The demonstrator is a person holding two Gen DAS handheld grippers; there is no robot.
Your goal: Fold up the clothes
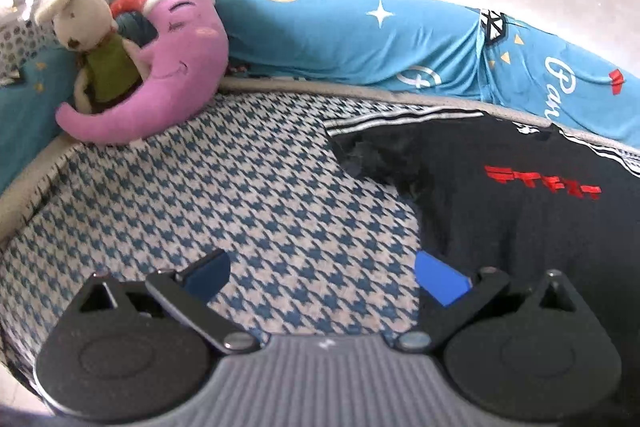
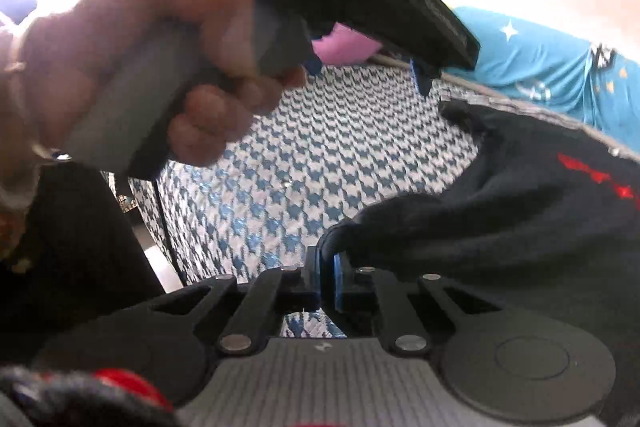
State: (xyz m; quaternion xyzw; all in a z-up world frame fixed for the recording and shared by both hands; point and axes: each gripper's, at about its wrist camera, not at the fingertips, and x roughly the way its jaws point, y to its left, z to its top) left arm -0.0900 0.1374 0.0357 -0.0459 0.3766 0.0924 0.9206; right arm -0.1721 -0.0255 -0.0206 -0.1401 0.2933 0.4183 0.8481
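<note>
A black shirt [image 1: 520, 211] with red lettering and striped trim lies on the houndstooth bed cover [image 1: 224, 203], right of centre. My left gripper [image 1: 322, 273] hangs open just above the cover, its right blue pad at the shirt's near edge, nothing between the fingers. In the right wrist view my right gripper [image 2: 326, 275] is shut on a bunched fold of the black shirt [image 2: 520, 227], lifting it off the cover. The left gripper [image 2: 368, 67] shows there too, held in a hand [image 2: 160, 59] above the bed, its blue pads apart.
A pink moon pillow [image 1: 176, 67] and a plush rabbit [image 1: 92, 39] lean at the bed's far left corner. A teal bolster with stars [image 1: 400, 39] runs along the white wall. The bed's near-left edge [image 2: 160, 227] drops to the floor.
</note>
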